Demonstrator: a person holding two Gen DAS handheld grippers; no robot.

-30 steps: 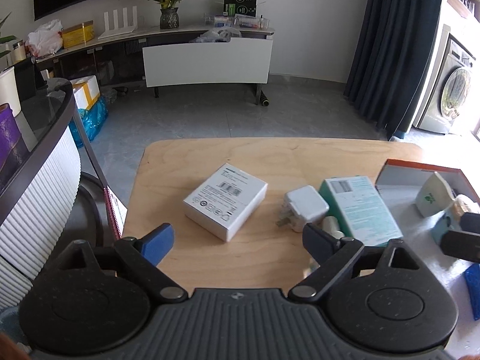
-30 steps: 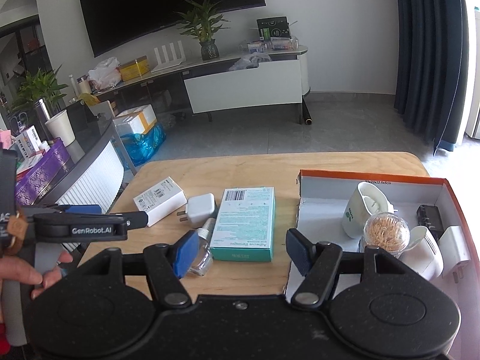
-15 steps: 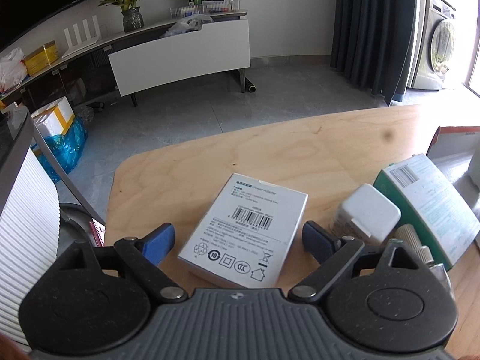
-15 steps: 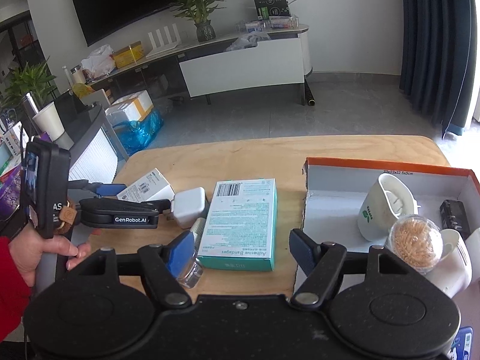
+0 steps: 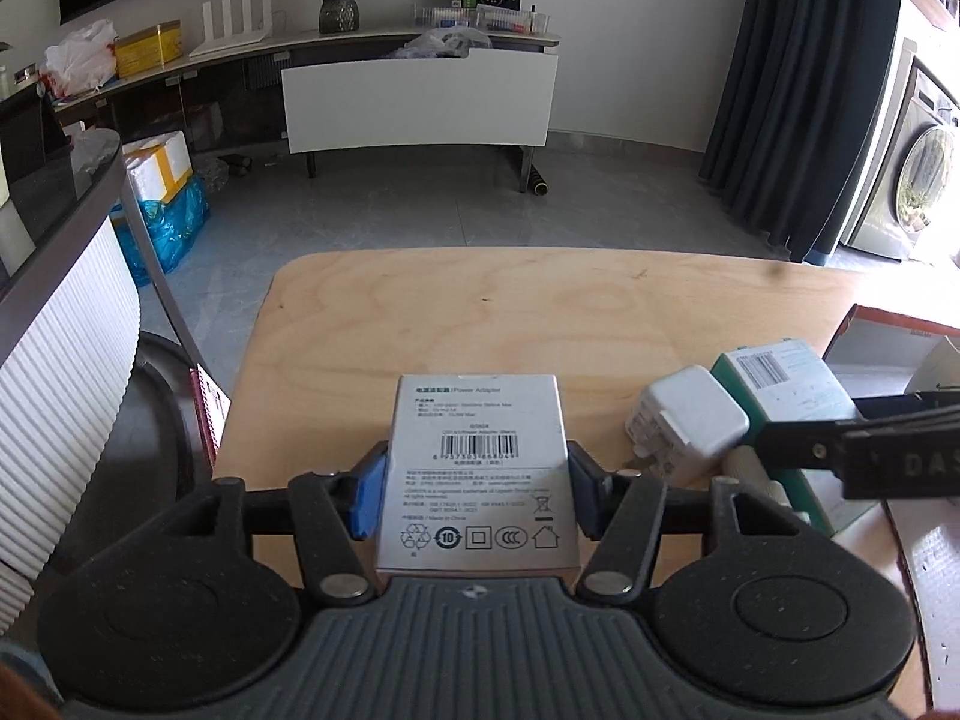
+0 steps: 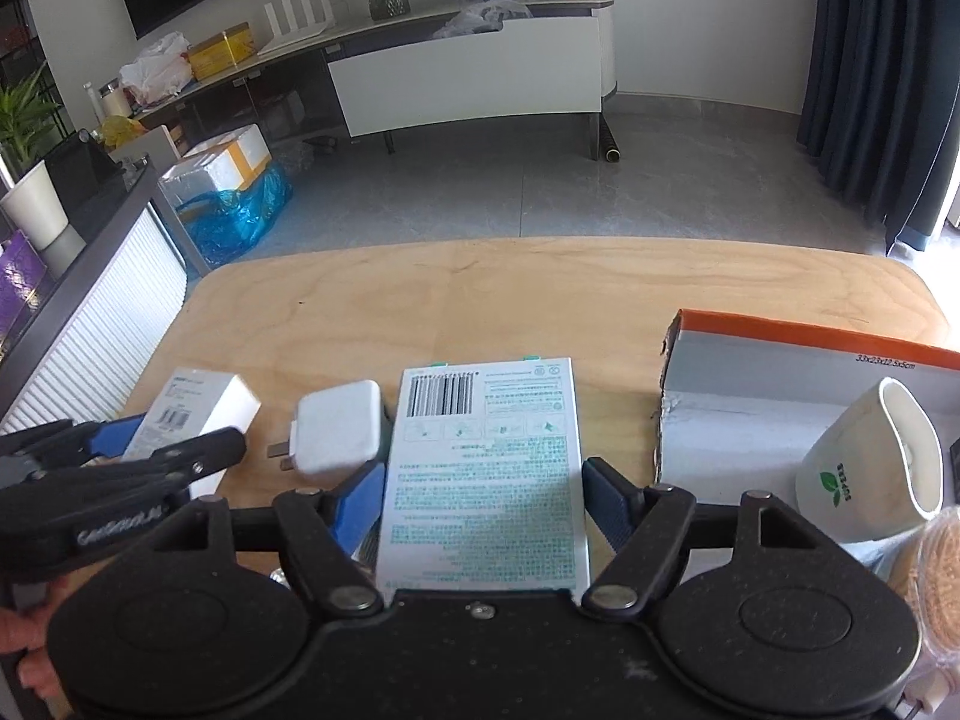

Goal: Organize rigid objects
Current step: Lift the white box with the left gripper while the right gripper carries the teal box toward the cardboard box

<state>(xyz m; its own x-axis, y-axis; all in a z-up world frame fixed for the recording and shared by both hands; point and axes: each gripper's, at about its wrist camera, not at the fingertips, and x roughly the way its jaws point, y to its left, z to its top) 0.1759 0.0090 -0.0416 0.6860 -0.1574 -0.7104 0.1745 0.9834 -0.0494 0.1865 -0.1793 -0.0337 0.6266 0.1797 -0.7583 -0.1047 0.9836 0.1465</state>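
A white power adapter box (image 5: 477, 456) lies on the wooden table (image 5: 480, 312). My left gripper (image 5: 474, 498) straddles it, jaws closing, blue pads against both its sides. To its right sit a white charger plug (image 5: 684, 426) and a teal-printed box (image 5: 792, 384). In the right wrist view that teal-printed box (image 6: 486, 468) lies between the jaws of my right gripper (image 6: 483, 504), which are opening, pads close beside its long edges. The left gripper (image 6: 186, 438) and a hand show at the left, around the white box (image 6: 198, 402).
An orange-rimmed cardboard box (image 6: 780, 342) at the right holds a white mug (image 6: 864, 468) on its side and a jar of toothpicks (image 6: 942, 564). A small bottle (image 5: 744, 462) lies between the plug and the teal box. A ribbed white cabinet (image 5: 66, 360) stands left of the table.
The left gripper came forward over the white box and its jaws closed in on the box's sides. The right gripper moved left and down, so the teal box now lies between its jaws.
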